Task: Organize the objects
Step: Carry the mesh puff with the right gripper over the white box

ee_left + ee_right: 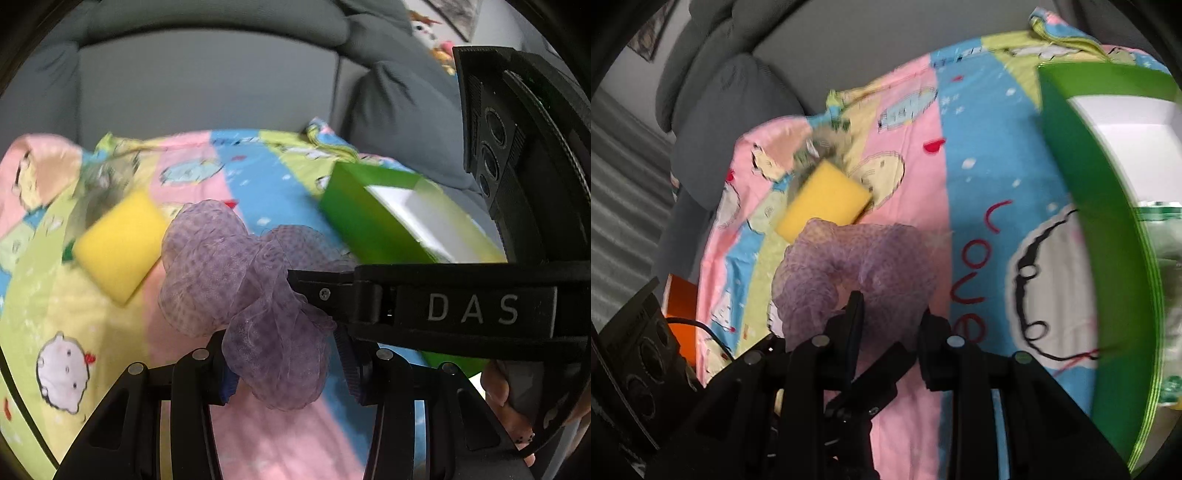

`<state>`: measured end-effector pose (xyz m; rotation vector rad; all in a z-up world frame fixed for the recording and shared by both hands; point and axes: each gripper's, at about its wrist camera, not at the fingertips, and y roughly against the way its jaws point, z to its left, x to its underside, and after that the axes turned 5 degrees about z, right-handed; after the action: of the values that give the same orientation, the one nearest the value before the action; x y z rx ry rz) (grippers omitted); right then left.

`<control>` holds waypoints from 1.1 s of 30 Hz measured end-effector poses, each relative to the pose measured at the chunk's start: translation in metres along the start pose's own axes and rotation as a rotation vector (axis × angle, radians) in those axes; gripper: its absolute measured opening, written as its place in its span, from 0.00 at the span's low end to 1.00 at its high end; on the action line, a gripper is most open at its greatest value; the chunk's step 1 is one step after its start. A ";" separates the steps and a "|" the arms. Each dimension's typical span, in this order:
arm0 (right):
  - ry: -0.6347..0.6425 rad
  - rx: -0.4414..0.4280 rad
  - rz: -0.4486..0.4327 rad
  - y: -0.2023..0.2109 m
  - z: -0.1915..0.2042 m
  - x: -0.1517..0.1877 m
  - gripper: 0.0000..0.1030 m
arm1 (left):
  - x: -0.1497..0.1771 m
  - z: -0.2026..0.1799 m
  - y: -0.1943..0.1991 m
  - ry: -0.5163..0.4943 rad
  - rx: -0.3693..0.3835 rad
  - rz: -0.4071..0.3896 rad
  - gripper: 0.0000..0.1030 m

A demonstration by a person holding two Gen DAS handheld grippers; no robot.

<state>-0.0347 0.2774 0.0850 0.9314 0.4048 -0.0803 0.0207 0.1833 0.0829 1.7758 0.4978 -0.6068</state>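
A purple mesh bath pouf (236,280) hangs just above a cartoon-print blanket (110,332). My left gripper (288,369) is shut on its lower part. From the right, a finger (314,288) of my right gripper pushes into the pouf's side. In the right wrist view the pouf (857,258) bulges out in front of my right gripper (892,317), which is shut on its mesh. A yellow sponge (118,243) (823,199) lies on the blanket beyond the pouf. An open green box (373,218) (1089,221) with a white inside stands to the right.
The blanket covers a grey sofa seat, with the backrest (207,85) and a cushion (399,110) behind it. A blurred clear wrapper (107,184) lies behind the sponge. An orange object (679,306) sits off the blanket's left edge. A person's fingers (498,387) hold the right gripper.
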 end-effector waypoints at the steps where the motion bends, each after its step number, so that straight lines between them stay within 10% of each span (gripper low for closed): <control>1: -0.002 -0.007 -0.023 0.010 -0.003 0.001 0.27 | -0.003 -0.005 0.002 -0.015 0.001 -0.009 0.45; 15: -0.075 -0.002 -0.301 0.114 -0.048 0.012 0.27 | -0.036 -0.102 0.011 -0.215 0.090 -0.097 0.45; 33: -0.333 0.189 -0.409 0.160 -0.127 0.035 0.27 | -0.041 -0.163 -0.046 -0.244 0.266 0.040 0.45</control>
<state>-0.0028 0.4775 0.1274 0.9882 0.2745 -0.6485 -0.0147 0.3517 0.1117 1.9224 0.2193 -0.8808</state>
